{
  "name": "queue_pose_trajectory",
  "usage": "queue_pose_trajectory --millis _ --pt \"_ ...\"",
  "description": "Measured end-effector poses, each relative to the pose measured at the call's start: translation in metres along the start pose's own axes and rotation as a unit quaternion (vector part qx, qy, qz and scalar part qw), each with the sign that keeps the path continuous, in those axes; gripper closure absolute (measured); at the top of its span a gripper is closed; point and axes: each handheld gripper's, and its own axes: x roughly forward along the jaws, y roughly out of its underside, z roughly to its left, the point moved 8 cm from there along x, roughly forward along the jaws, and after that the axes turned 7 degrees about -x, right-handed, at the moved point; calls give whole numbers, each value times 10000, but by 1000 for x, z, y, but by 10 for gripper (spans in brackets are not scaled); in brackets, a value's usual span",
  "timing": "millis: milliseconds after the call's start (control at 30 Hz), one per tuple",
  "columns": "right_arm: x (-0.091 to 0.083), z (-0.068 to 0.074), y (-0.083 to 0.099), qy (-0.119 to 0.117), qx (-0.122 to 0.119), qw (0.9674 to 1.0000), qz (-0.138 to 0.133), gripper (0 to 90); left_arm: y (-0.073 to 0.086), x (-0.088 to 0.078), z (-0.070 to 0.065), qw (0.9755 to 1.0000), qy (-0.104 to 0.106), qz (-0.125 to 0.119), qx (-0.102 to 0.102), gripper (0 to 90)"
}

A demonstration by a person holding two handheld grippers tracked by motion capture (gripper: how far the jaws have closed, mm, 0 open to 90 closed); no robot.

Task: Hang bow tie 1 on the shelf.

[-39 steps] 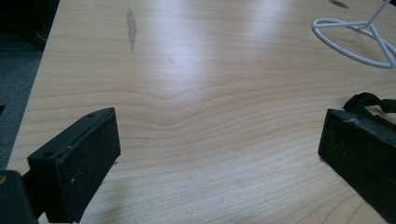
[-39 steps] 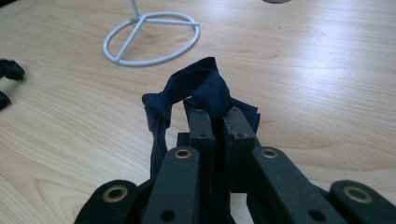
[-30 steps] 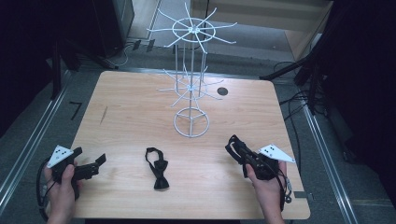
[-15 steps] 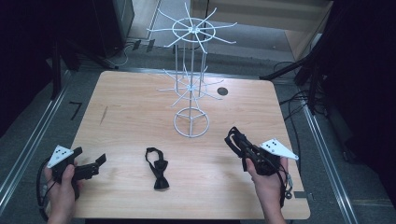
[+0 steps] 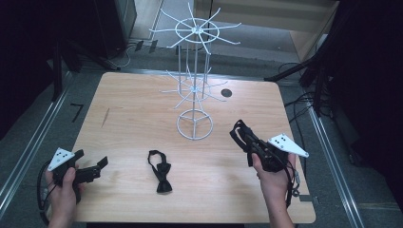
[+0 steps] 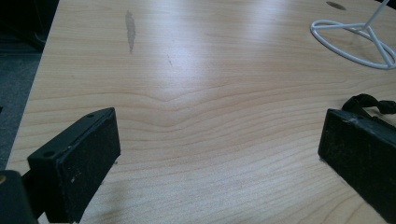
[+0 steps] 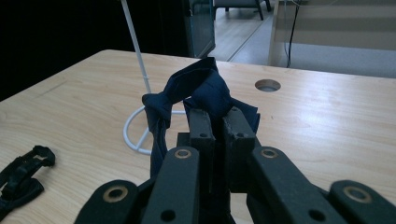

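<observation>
A dark blue bow tie (image 7: 205,91) is pinched between the shut jaws of my right gripper (image 7: 217,116), lifted off the wood at the table's right (image 5: 247,142); the tie (image 5: 239,129) bunches over the fingertips. A black bow tie (image 5: 159,172) lies flat on the table near the front middle, its strap end (image 6: 369,102) showing by my left gripper's right pad (image 6: 362,154). My left gripper (image 5: 90,160) rests low at the front left, open wide with bare wood between its jaws (image 6: 219,135). A white wire rack (image 5: 195,85) stands at the table's middle.
The rack's round wire base (image 5: 195,124) sits between the two ties, and its arms spread out high above. A cable hole (image 5: 226,93) is in the table top behind the rack. Dark floor and metal rails surround the table (image 5: 119,109).
My right gripper has risen a little with the dark blue bow tie still clamped in it. The left gripper and the black bow tie have stayed put.
</observation>
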Motion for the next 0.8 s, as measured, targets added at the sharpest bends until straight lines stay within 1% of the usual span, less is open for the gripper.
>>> queue_pose_trajectory --millis 300,467,733,800 --pt "8 7 -14 -50 -32 9999 -95 857 0 0 0 10000 3 -2 -1 0" --pt "13 9 -19 -82 11 9999 -149 857 0 0 0 10000 26 4 -15 0" --pt "16 10 -31 -81 66 9996 -263 857 0 0 0 10000 33 11 -18 0" --pt "15 11 -34 -78 37 9996 -286 857 0 0 0 10000 42 16 -19 0"
